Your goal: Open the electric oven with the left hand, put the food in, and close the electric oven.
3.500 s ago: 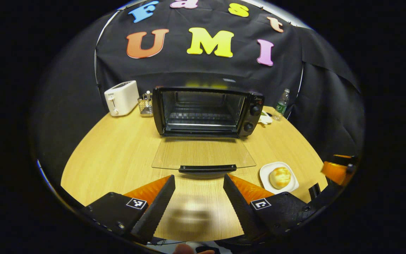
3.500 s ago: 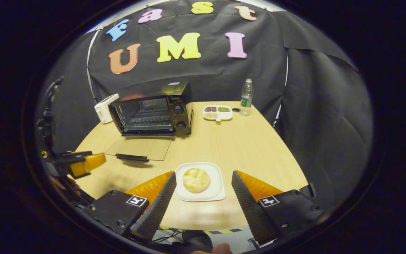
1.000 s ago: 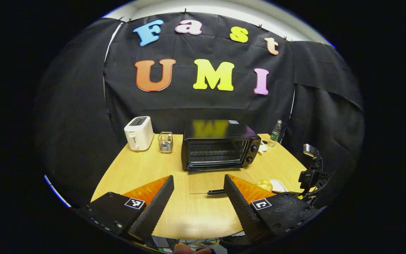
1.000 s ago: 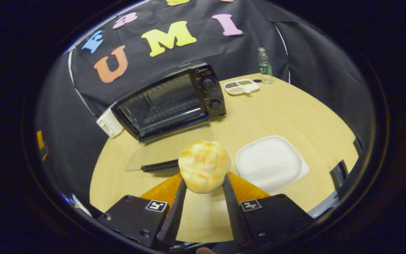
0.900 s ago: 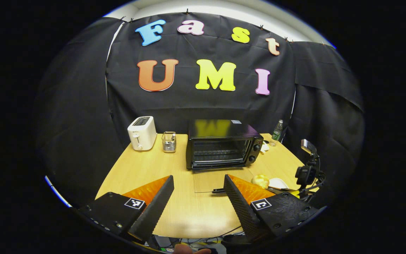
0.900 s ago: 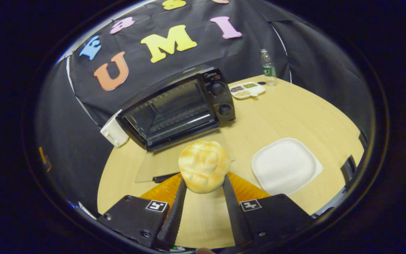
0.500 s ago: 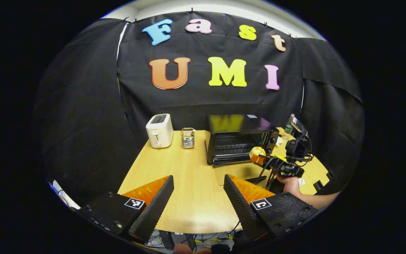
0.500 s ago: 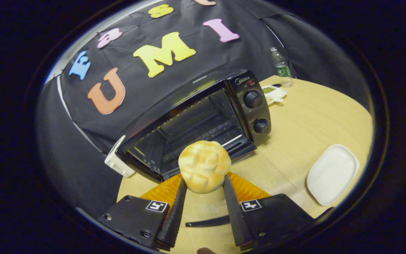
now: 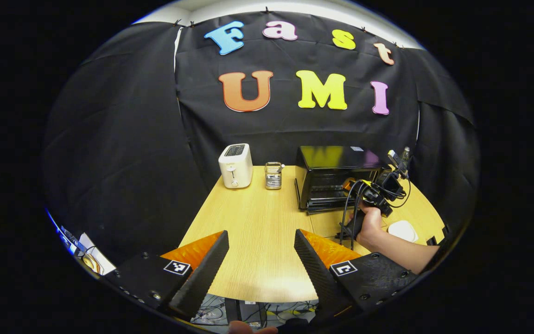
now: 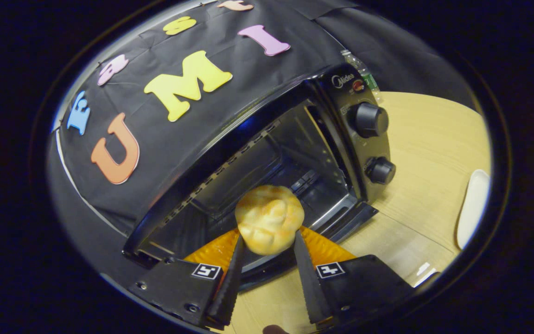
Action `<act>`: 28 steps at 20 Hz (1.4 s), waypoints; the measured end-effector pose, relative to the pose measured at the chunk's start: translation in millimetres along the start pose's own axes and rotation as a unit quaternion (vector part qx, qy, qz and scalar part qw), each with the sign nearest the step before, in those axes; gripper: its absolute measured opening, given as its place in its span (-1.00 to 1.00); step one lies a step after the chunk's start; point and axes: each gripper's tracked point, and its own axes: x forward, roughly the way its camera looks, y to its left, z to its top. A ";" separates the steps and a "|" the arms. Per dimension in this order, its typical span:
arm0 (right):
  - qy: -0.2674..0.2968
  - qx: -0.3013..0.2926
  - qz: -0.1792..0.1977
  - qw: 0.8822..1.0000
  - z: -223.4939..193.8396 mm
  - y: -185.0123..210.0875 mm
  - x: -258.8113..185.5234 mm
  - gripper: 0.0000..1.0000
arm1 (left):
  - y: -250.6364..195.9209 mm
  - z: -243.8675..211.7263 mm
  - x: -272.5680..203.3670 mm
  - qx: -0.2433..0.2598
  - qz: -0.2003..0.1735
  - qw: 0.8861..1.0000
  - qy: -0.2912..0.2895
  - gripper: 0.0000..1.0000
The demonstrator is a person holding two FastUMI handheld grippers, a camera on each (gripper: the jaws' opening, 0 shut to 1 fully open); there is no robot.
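Observation:
The black electric oven stands open, its glass door folded flat onto the table. My right gripper is shut on a golden bread bun, held level with the oven's mouth just over the door. In the left gripper view the oven sits at the far right of the table, and a hand holds the right gripper at its opening. My left gripper is open with nothing between its fingers, drawn back over the near table edge.
A white toaster and a small wire rack stand at the back of the wooden table. The white plate lies bare to the right of the oven, also the plate. A water bottle stands behind the oven.
My right gripper has lifted the bun off the plate and carried it forward to the oven's mouth. My left gripper has drawn back and swung left, still open.

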 end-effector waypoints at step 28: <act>0.044 -0.129 0.048 0.990 7.0 -44.9 -190.7 0.90 | -94.1 -20.3 1.3 -0.056 -0.095 0.994 -0.014 0.88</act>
